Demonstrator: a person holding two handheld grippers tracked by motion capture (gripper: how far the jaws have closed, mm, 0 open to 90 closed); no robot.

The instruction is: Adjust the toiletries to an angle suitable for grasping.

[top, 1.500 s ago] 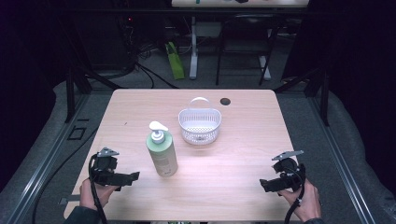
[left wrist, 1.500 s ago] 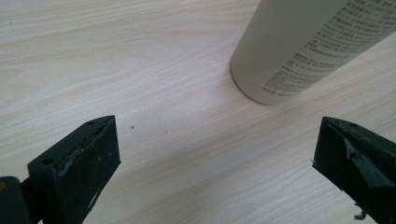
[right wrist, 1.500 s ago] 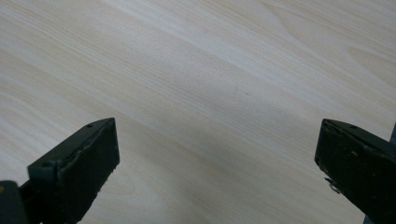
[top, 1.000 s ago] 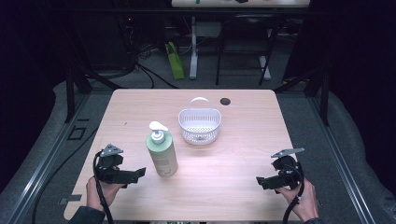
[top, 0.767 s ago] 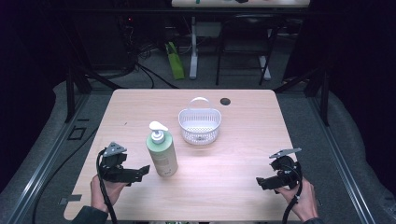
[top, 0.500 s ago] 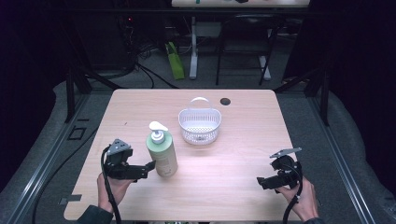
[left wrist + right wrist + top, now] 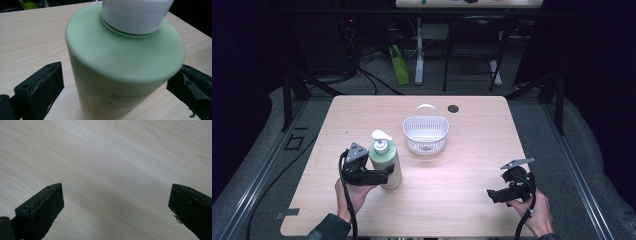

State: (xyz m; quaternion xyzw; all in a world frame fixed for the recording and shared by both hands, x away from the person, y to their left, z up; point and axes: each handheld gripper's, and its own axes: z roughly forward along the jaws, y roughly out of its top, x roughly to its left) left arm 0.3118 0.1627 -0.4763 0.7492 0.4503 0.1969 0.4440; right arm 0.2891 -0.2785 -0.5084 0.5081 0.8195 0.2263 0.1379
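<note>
Left gripper view: my left tool (image 7: 112, 87) stands wide around the green bottle (image 7: 120, 62), seemingly untouched; centre, then close squarely below its shoulder.

Left hand-held gripper moves in around the bottle

Over the last second and a half the left hand-held gripper (image 7: 384, 176) has travelled from the near left part of the desk (image 7: 462, 165) forward and to its right, until the green bottle (image 7: 385, 165), once well ahead and to its right, stands between its spread jaws; in the left gripper view the bottle (image 7: 125, 65) rises between the two jaws, with a gap on the left side. The right hand-held gripper (image 7: 491, 195) has drifted a little nearer the person and slightly to its left, its jaws set wide over bare wood.
</note>
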